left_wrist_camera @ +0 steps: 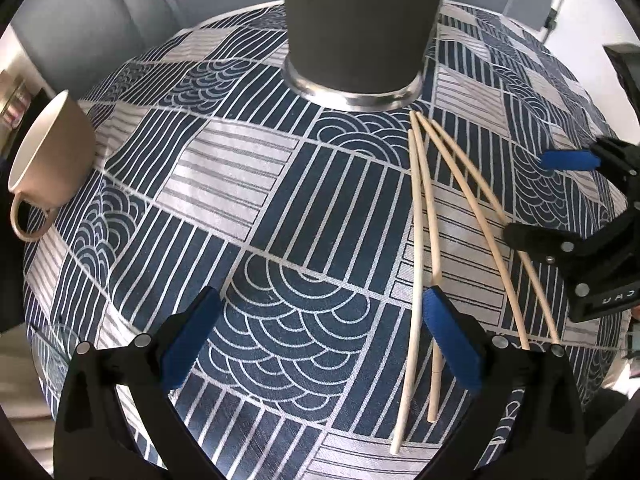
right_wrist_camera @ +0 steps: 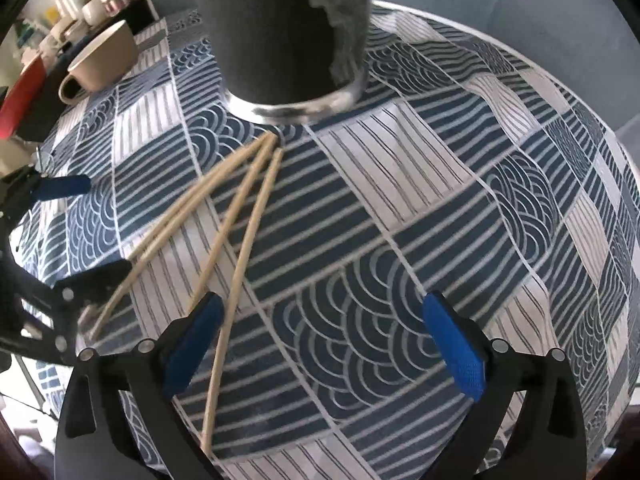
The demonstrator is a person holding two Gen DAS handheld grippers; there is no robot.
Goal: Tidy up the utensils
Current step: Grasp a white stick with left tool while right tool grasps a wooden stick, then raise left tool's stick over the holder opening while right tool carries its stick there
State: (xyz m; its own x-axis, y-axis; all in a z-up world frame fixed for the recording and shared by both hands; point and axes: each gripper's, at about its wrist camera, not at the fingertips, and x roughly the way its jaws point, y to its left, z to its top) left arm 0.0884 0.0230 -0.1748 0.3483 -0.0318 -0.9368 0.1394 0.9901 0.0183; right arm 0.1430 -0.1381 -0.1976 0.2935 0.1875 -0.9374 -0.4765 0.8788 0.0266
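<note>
Four wooden chopsticks [left_wrist_camera: 424,216] lie fanned on the table's patterned blue-and-white cloth [left_wrist_camera: 248,184], their tips meeting just before the dark tumbler [left_wrist_camera: 356,28] with the steel base. The left hand-held gripper [left_wrist_camera: 320,336] and the right hand-held gripper [right_wrist_camera: 324,340] both stand wide and hold nothing. A beige mug [left_wrist_camera: 48,160] sits at the cloth's left edge.
</note>
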